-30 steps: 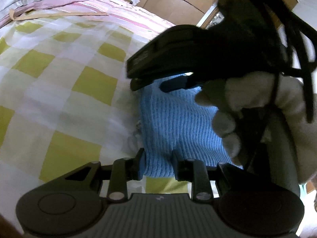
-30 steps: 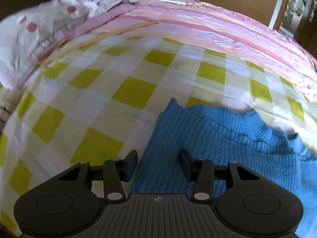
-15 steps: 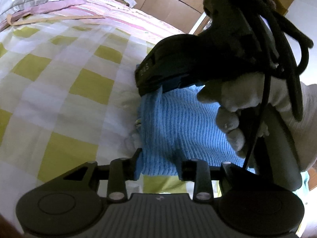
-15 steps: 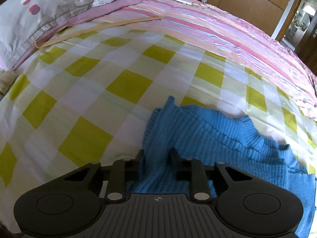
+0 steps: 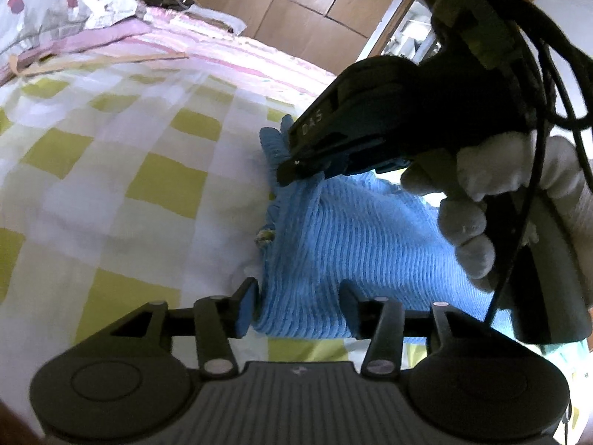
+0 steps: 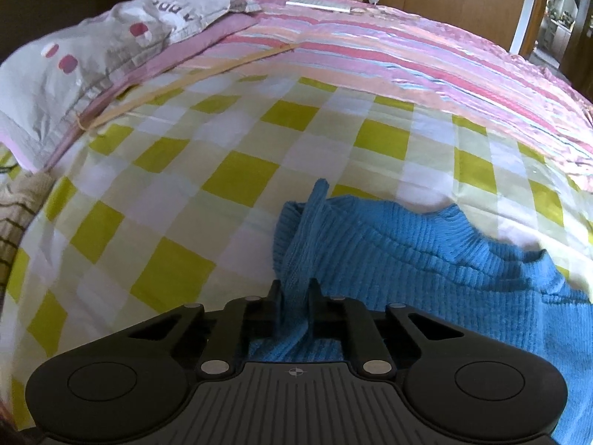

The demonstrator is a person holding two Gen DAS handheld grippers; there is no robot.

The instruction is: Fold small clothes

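Observation:
A blue ribbed knit garment [image 5: 355, 244] lies on a yellow and white checked bed sheet [image 5: 111, 170]. My left gripper [image 5: 298, 306] stands open with the garment's near edge between its fingers. My right gripper [image 6: 294, 306] is shut on a bunched left edge of the garment [image 6: 426, 259], which rises from the sheet. The right gripper also shows in the left wrist view [image 5: 296, 174], held in a white-gloved hand [image 5: 478, 200] above the garment's far corner.
A pink striped cover [image 6: 389, 48] lies across the far side of the bed. A grey pillow with red dots [image 6: 92, 59] sits at the far left. Wooden wardrobe doors [image 5: 296, 0] and a doorway [image 6: 556, 11] stand behind the bed.
My right gripper closed on the garment's left edge and lifted it, bunching the cloth. My left gripper stayed open at the near edge as the view shifted slightly.

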